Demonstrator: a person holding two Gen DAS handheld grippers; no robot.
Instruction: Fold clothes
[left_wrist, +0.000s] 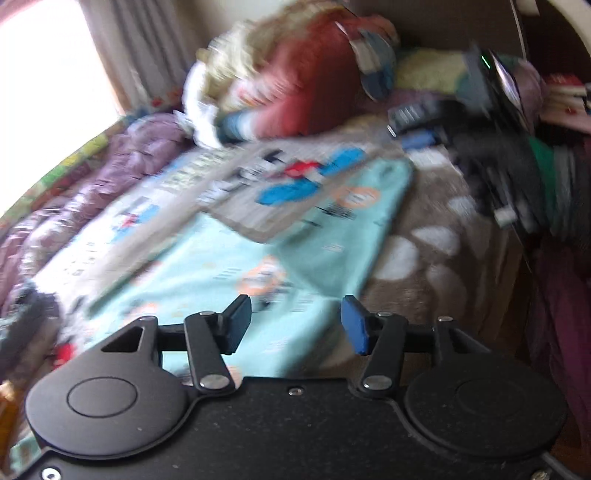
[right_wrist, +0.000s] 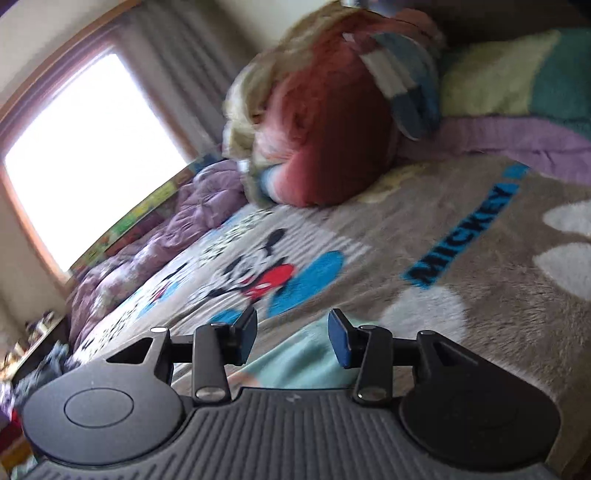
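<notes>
A light turquoise printed garment (left_wrist: 229, 266) lies flat on the bed, with a corner of the Mickey blanket (left_wrist: 266, 184) lying over its far part. My left gripper (left_wrist: 295, 325) is open and empty above its near edge. The right gripper (left_wrist: 491, 110) shows blurred at the far right of the bed. In the right wrist view my right gripper (right_wrist: 293, 339) is open and empty over the Mickey blanket (right_wrist: 424, 229), with a turquoise edge of the garment (right_wrist: 295, 362) just under its fingers.
A heap of clothes with a red garment (right_wrist: 325, 122) on top sits at the head of the bed. A purple quilt (left_wrist: 74, 184) lies along the window side. Pillows (right_wrist: 517, 74) lie at the far right. Dark clothing (left_wrist: 554, 192) hangs at the bed's right side.
</notes>
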